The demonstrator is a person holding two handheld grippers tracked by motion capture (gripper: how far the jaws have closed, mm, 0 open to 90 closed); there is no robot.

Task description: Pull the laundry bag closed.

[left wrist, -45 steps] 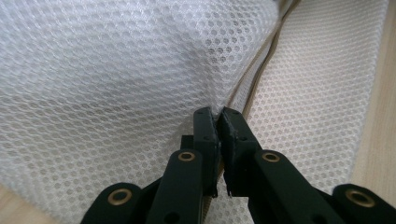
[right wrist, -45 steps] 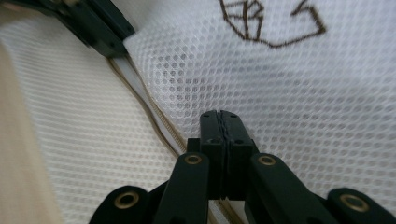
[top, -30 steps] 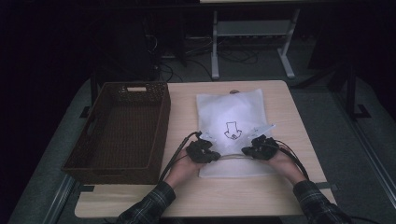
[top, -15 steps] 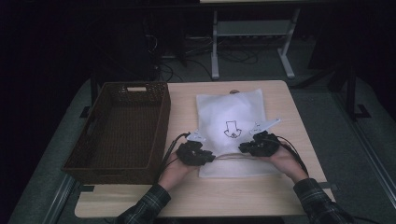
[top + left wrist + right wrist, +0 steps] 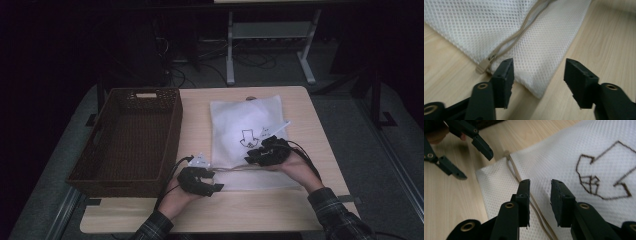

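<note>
Your left gripper [image 5: 209, 181] sits off the near left corner of the white mesh bag [image 5: 248, 125], low over the table [image 5: 195, 115], with your left hand [image 5: 181, 192] wrapped round its body and the forearm coming up from the near edge. Its jaws have just been opening and now stand well apart with nothing between them; in the left gripper view the bag's corner [image 5: 534, 82] lies just beyond the tips and the beige zip pull [image 5: 482, 67] rests on the wood beside the left jaw.

Your right gripper [image 5: 257, 156] is over the near half of the bag, just near of the dark arrow print [image 5: 247, 138]. Your right hand [image 5: 292, 167] cups it from the right, wrist bent inward, so the gripper points left and slightly away from you. Its jaws have also just been opening and show a narrow gap. In the right gripper view the zip [image 5: 534, 205] runs along the mesh beside the left jaw, and the pads are not pressing on it.

The bag lies flat on the right half of the table, its near edge between your two hands. The brown wicker basket [image 5: 100, 165] stands on the left, well apart from the bag.
</note>
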